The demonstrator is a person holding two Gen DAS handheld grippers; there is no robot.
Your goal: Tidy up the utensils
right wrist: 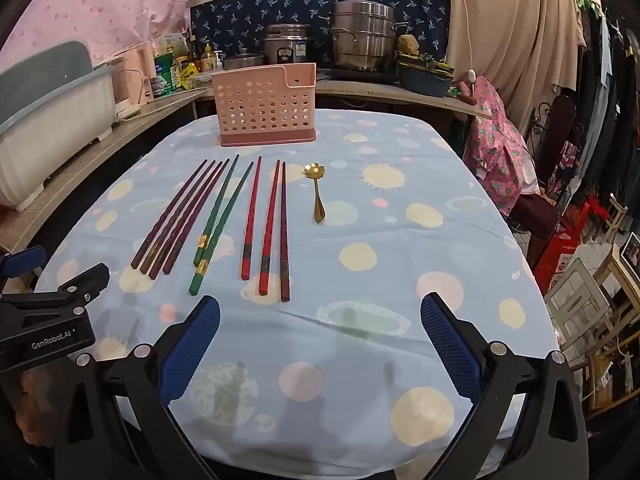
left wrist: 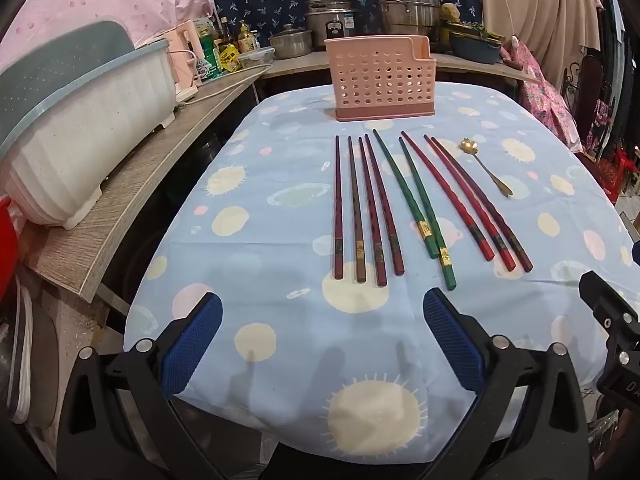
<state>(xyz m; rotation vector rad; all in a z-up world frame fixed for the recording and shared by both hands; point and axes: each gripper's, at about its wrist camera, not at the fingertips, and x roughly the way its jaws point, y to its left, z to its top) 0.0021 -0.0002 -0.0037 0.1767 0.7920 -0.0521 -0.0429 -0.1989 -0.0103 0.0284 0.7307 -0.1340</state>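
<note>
Nine chopsticks [left wrist: 404, 208] lay in a loose row on the blue patterned tablecloth [left wrist: 280, 320], their long axes running near to far, thick ends toward the grippers and tips toward the pink holder [left wrist: 380, 80] standing at the far side. A small gold spoon [right wrist: 316, 192] with a flower-shaped bowl lay just right of them, on the same axis.

The left gripper [left wrist: 322, 340] hung wide apart and empty, just short of the dark four on the left. The right gripper [right wrist: 320, 340], equally wide and empty, sat nearer the red ones and the spoon.

The sticks looked smooth, lacquered and slim; the holder was rigid perforated plastic, open-topped.
</note>
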